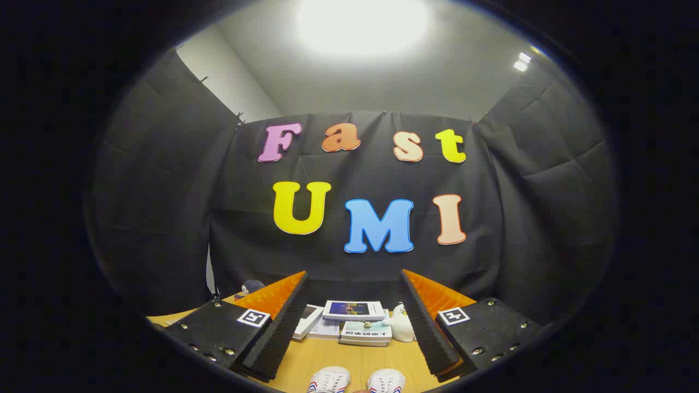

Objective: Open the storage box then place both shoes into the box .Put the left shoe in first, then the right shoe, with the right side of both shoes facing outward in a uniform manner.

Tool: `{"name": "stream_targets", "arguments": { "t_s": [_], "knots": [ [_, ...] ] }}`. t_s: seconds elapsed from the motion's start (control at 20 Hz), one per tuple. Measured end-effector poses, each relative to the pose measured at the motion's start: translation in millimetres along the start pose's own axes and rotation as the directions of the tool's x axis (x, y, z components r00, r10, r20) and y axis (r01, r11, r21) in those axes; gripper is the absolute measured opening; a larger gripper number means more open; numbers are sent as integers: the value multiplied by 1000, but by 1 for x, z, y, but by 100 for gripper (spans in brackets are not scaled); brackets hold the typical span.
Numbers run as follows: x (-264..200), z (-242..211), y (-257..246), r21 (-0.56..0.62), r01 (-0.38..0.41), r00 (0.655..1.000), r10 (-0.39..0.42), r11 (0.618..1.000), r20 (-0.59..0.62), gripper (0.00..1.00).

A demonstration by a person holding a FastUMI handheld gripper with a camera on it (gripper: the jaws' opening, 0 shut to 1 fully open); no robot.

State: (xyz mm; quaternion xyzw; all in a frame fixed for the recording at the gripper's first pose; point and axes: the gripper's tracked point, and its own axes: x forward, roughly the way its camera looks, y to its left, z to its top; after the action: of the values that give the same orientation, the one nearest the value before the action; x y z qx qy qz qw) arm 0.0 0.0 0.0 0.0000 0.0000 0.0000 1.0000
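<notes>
Recording booth, black cloth walls point(164, 191) pinned up, wooden table point(355, 360), stacked books point(355, 322), ceiling light point(360, 24)

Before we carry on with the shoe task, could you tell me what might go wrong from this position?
The gripper is open and raised, its fingers apart above the table, so the two white shoes sit barely in sight below; a descent could misjudge them. The stacked books and small white figure beyond the fingers might be knocked on a forward reach.

We note a wooden table point(306, 360) bearing two white shoes point(329, 380) point(386, 380), stacked books point(354, 310) beyond them, and what appears to be a white toy point(403, 325) beside the books.
</notes>
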Motion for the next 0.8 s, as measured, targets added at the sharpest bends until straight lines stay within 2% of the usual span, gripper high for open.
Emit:
{"name": "stream_targets", "arguments": {
  "t_s": [0.25, 0.8],
  "knots": [
    [1, 2, 7, 0, -26, 1000, 26, 1000, 2, 96],
    [4, -2, 11, -4, -27, 1000, 27, 1000, -13, 97]
  ]
}}
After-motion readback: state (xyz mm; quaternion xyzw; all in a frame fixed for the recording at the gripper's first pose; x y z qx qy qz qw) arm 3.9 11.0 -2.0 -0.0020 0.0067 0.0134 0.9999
